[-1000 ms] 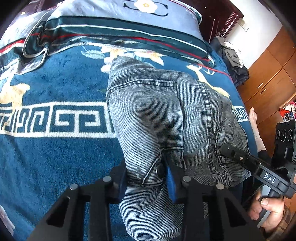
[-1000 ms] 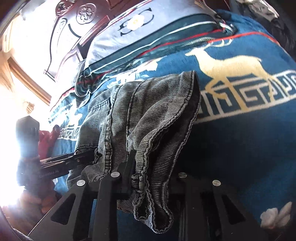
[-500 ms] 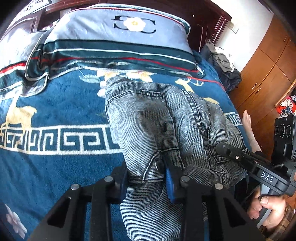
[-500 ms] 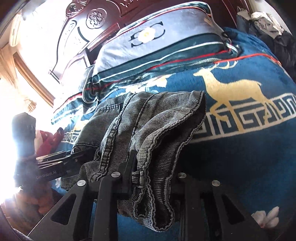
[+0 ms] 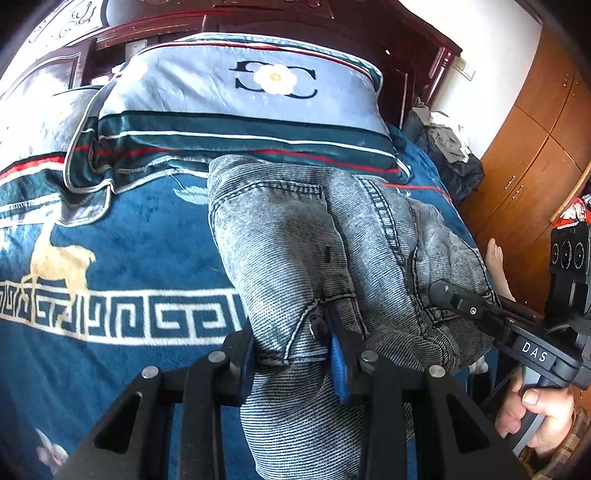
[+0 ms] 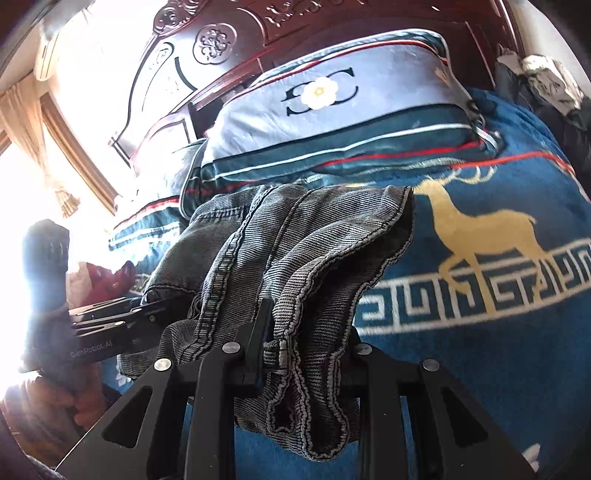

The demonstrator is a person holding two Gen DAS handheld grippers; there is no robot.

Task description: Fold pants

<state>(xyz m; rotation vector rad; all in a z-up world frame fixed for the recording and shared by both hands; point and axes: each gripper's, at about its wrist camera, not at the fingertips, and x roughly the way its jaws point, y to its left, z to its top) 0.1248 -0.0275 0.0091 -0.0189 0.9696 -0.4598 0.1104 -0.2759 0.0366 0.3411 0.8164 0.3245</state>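
Since a second ago we have raised both grippers, and more of the pillow (image 5: 236, 110) and headboard (image 6: 229, 33) shows beyond the jeans (image 5: 295, 240). We see the blue blanket (image 5: 110, 240) under everything, with the jeans bunched on it, their long axis running away from us toward the pillow. Our left gripper (image 5: 291, 354) is clamped narrow on the near denim edge; our right gripper (image 6: 299, 350) pinches a seamed fold beside it. Both hold the same near end, so the fold should probably go forward.
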